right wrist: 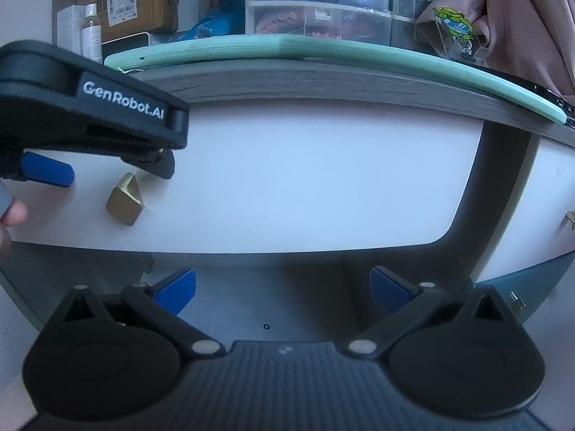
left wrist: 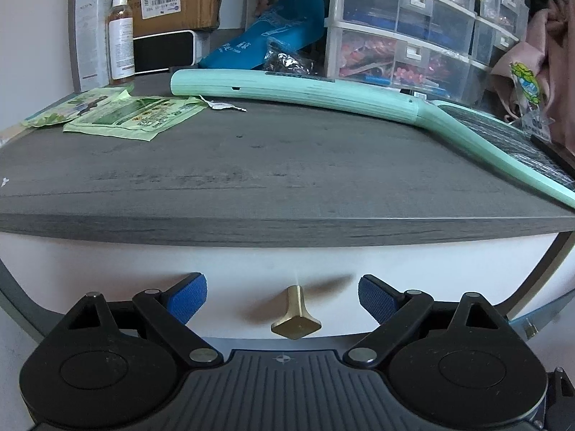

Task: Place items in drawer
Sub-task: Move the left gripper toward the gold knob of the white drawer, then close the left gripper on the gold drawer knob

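- Left wrist view: the left gripper (left wrist: 282,298) hangs in front of the white drawer front (left wrist: 251,262), its blue pads spread wide apart, one on each side of the brass knob (left wrist: 295,314). The knob sits between the pads but neither touches it.
- On the grey tabletop (left wrist: 269,165) above lie the likely items to stow: green sachets (left wrist: 133,115) at the left, and a mint-green racket-like swatter (left wrist: 305,93) running across to the right edge. A bottle (left wrist: 120,36) and clear plastic organisers (left wrist: 402,28) stand at the back.
- The step in hand looks like opening the drawer. To do it well, close the pads squarely on the knob's narrow stem behind its flared head, then pull straight out, level, so the pads do not slip off.
- Right wrist view: the right gripper (right wrist: 282,292) waits lower, under the drawer front, fingers apart and holding nothing. The left gripper's body is seen from the side at the knob (right wrist: 125,199), with a fingertip of the person (right wrist: 14,213) at the frame edge.
- The right gripper should stay clear of the drawer's path until it is open.
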Available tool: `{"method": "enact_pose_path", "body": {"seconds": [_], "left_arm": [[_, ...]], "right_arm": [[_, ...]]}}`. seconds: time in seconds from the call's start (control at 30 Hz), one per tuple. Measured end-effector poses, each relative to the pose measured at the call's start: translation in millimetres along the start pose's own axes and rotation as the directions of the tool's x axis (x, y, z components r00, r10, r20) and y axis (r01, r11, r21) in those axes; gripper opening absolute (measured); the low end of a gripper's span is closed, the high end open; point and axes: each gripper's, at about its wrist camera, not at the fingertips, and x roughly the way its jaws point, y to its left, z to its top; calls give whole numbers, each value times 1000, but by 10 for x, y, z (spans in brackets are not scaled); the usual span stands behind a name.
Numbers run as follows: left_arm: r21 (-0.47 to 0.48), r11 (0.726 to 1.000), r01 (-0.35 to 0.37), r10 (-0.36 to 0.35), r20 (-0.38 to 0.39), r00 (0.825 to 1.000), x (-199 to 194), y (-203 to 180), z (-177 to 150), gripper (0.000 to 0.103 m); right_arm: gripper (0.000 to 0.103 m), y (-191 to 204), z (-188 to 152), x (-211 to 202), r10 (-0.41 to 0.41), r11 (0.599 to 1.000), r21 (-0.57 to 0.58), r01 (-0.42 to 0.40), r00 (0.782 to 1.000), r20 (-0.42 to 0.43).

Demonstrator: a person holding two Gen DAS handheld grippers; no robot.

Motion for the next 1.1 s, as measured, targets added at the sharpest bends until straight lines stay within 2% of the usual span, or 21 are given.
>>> {"method": "enact_pose_path", "body": {"seconds": [0.67, 0.73, 0.77, 0.83, 0.87, 0.9, 0.97, 1.1], "left_arm": [[3, 1000, -24, 24, -24, 999, 51, -29, 7, 93], [1, 1000, -28, 28, -26, 999, 54, -27, 12, 91], [-6, 999, -34, 34, -29, 999, 53, -24, 22, 88], [-14, 999, -44, 43, -68, 997, 58, -29, 61, 62], [-18, 1000, -23, 21, -91, 996, 68, -37, 78, 29], [-25, 1000, 1, -4, -111, 994, 77, -48, 94, 21], [1, 1000, 29, -28, -97, 995, 64, -87, 110, 16], [-13, 999, 52, -53, -94, 994, 57, -60, 121, 15]], "right_arm": [[103, 5, -9, 3, 0, 1000, 9, 0, 1000, -1], [103, 3, -8, 4, 1, 1000, 10, -1, 1000, -2], [103, 5, -7, 3, 1, 1000, 10, -1, 1000, -2], [103, 8, -6, 1, 2, 1000, 8, -2, 1000, -1], [103, 8, -7, 0, 2, 1000, 8, -2, 1000, -2], [103, 10, -8, -1, 3, 1000, 9, -3, 1000, -1], [103, 19, -9, -3, 5, 1000, 8, -5, 1000, -2], [103, 26, -12, -6, 9, 1000, 4, -9, 1000, -2]]}}
